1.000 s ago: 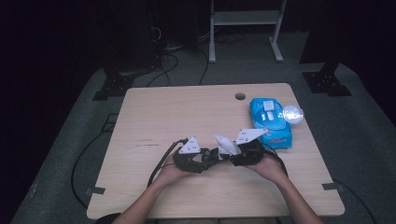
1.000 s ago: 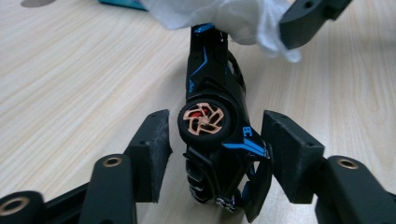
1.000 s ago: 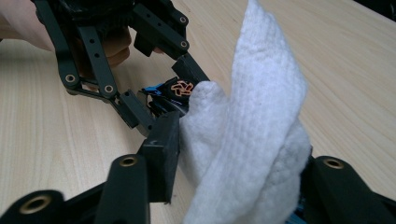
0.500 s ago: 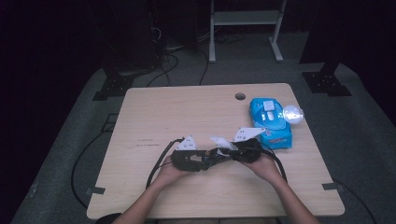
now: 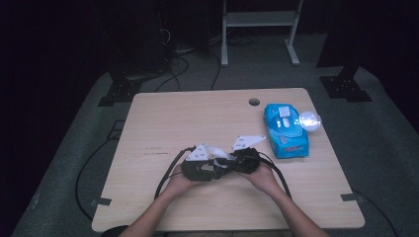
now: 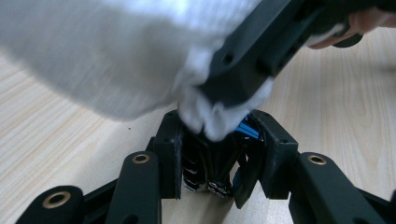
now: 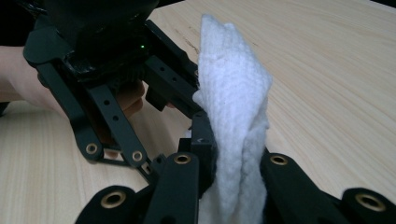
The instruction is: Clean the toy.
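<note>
Two grippers, left (image 5: 213,167) and right (image 5: 228,163), meet on your counter (image 5: 197,118), both clamped on one white cloth (image 7: 233,116); one blue pack (image 5: 285,129), label unreadable.

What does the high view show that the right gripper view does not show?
High view alone: the blue wipes packet and a shiny bulb-like thing near the table's right edge, and both forearms. Right gripper view alone: the white wipe's knobbly weave, pinched between its own jaws. Both: the wipe, the left gripper and the wooden table.
</note>
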`<action>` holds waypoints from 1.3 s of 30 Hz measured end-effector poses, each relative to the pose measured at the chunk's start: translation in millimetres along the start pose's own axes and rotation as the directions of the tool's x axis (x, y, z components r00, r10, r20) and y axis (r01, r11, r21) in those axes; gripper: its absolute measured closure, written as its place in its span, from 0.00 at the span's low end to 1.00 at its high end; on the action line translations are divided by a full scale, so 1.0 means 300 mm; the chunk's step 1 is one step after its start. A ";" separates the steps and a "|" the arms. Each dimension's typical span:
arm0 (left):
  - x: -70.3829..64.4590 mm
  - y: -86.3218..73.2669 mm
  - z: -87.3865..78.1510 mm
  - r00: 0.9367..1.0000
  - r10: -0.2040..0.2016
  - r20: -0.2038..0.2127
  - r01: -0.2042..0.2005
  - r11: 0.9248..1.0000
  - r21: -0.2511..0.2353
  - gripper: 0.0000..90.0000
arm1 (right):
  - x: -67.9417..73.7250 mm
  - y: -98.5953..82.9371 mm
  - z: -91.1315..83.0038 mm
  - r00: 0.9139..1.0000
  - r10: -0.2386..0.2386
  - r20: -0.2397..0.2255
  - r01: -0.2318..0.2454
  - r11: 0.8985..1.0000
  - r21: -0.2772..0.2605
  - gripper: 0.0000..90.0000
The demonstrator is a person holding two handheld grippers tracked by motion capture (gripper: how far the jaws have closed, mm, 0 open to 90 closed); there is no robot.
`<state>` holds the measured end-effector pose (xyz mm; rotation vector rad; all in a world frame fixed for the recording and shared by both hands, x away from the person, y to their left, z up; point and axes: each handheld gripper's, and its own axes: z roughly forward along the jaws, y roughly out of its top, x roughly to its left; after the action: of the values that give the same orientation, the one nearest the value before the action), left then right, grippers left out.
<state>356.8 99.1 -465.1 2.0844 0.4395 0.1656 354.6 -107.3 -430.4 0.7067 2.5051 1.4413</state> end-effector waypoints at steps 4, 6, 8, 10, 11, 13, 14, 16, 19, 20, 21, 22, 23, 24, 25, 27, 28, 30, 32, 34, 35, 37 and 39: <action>0.000 0.000 0.001 1.000 0.008 0.000 -0.008 1.000 -0.003 0.64 | -0.028 -0.008 -0.032 0.997 -0.023 0.079 0.021 1.000 0.020 0.90; 0.001 -0.001 0.001 1.000 0.009 0.002 -0.009 1.000 -0.005 0.64 | -0.059 -0.024 -0.064 0.991 -0.010 0.134 0.007 1.000 0.023 0.90; -0.002 0.001 0.003 1.000 0.020 -0.001 -0.020 1.000 -0.002 0.64 | -0.076 -0.038 -0.083 0.990 0.032 0.134 -0.033 0.999 0.008 0.90; -0.005 0.002 0.004 1.000 0.022 -0.004 -0.022 1.000 -0.002 0.64 | -0.049 -0.035 -0.065 0.994 0.034 0.108 -0.034 0.999 -0.007 0.90; -0.005 0.002 0.004 1.000 0.021 -0.005 -0.021 1.000 -0.001 0.64 | -0.049 -0.035 -0.065 0.994 0.034 0.108 -0.034 0.999 -0.007 0.90; -0.006 0.002 0.003 1.000 0.017 -0.004 -0.017 1.000 0.000 0.64 | -0.015 -0.023 -0.032 0.998 0.026 0.052 -0.026 1.000 -0.013 0.90; -0.004 0.002 0.003 1.000 0.015 -0.003 -0.015 1.000 0.001 0.64 | 0.002 -0.015 -0.015 0.999 0.014 0.036 -0.014 1.000 -0.015 0.90; -0.003 0.002 0.001 1.000 0.016 -0.002 -0.016 1.000 0.003 0.64 | 0.020 0.001 -0.002 0.998 -0.042 0.047 0.041 0.999 0.011 0.90; -0.008 0.004 0.002 0.999 0.037 -0.008 -0.037 0.999 0.006 0.64 | -0.003 -0.007 -0.024 0.997 -0.027 0.074 0.026 1.000 0.011 0.90; -0.009 0.004 0.002 0.999 0.036 -0.008 -0.036 0.999 0.003 0.64 | -0.041 -0.027 -0.060 0.992 -0.002 0.129 0.001 1.000 0.010 0.90; -0.007 0.004 0.001 0.999 0.034 -0.007 -0.034 0.999 0.004 0.64 | -0.041 -0.027 -0.060 0.992 -0.002 0.129 0.001 1.000 0.010 0.90; -0.005 0.003 0.002 1.000 0.029 -0.005 -0.029 1.000 0.002 0.64 | -0.060 -0.039 -0.079 0.989 0.016 0.147 -0.017 1.000 0.003 0.90; -0.005 0.003 0.002 1.000 0.030 -0.006 -0.030 1.000 0.000 0.65 | -0.088 -0.062 -0.112 0.985 0.051 0.162 -0.049 0.999 -0.017 0.90; -0.010 0.006 0.006 0.999 0.041 -0.011 -0.041 0.999 0.003 0.65 | -0.093 -0.068 -0.119 0.985 0.070 0.157 -0.066 0.997 -0.026 0.90; -0.010 0.006 0.006 0.999 0.041 -0.011 -0.041 0.999 0.003 0.65 | -0.093 -0.068 -0.119 0.985 0.070 0.157 -0.066 0.997 -0.026 0.90; -0.013 0.008 0.008 0.999 0.047 -0.014 -0.047 0.999 0.005 0.65 | -0.075 -0.061 -0.109 0.987 0.058 0.152 -0.055 0.998 -0.021 0.90; -0.013 0.008 0.008 0.999 0.049 -0.014 -0.049 0.999 0.005 0.65 | -0.065 -0.057 -0.098 0.989 0.065 0.130 -0.062 0.998 -0.026 0.90; -0.010 0.006 0.008 0.999 0.034 -0.008 -0.034 0.999 0.003 0.64 | -0.013 -0.039 -0.039 0.997 0.043 0.061 -0.041 0.998 -0.038 0.90; -0.010 0.006 0.008 0.999 0.037 -0.008 -0.037 0.999 0.003 0.64 | 0.004 -0.022 -0.026 0.998 0.010 0.065 -0.008 1.000 -0.023 0.90; -0.013 0.008 0.008 0.999 0.049 -0.013 -0.049 0.999 0.006 0.65 | 0.001 -0.020 -0.030 0.997 -0.005 0.074 0.006 1.000 -0.011 0.90; -0.014 0.009 0.008 0.998 0.054 -0.015 -0.054 0.998 0.008 0.65 | -0.008 -0.023 -0.039 0.996 -0.009 0.087 0.010 1.000 -0.006 0.90; -0.014 0.009 0.008 0.998 0.055 -0.015 -0.055 0.998 0.008 0.65 | -0.039 -0.040 -0.074 0.990 0.005 0.141 -0.004 1.000 -0.002 0.90; -0.012 0.009 0.008 0.998 0.057 -0.014 -0.057 0.998 0.009 0.65 | -0.082 -0.069 -0.123 0.984 0.043 0.176 -0.041 0.999 -0.012 0.90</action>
<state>354.8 94.7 -463.8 2.1065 0.3902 0.2132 356.1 -156.2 -430.9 0.8506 2.3630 1.3374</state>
